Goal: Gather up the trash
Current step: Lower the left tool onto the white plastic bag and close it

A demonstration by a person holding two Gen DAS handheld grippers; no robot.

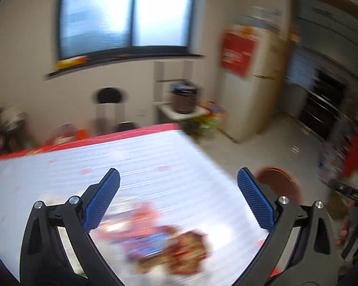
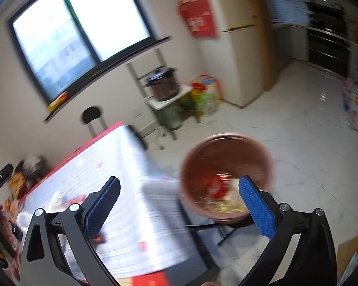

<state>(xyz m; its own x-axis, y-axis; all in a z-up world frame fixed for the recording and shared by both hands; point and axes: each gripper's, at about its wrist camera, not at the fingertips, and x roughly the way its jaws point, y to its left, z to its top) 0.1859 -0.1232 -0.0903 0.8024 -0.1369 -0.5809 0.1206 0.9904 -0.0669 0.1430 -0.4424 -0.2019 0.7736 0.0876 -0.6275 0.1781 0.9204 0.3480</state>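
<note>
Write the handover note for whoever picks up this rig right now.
Left claw: open, empty, above the table.
Right claw: open, empty, near the table corner beside the bin.
Wrappers lie on the table below the left claw; blur hides how many.
Bin stands on the floor off the table's corner, with red and yellowish trash already in it.
Left: grab the wrappers and drop them in the bin.

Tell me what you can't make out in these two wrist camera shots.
- Wrappers on the table, left wrist view: motion blur smears them, so kind and count are unreadable.
- Contents of the brown bin, right wrist view: red and yellow scraps, blurred and partly behind the right gripper finger.
- Brown bin, left wrist view: mostly hidden behind the left gripper.
- Fridge poster: text blurred.
</note>
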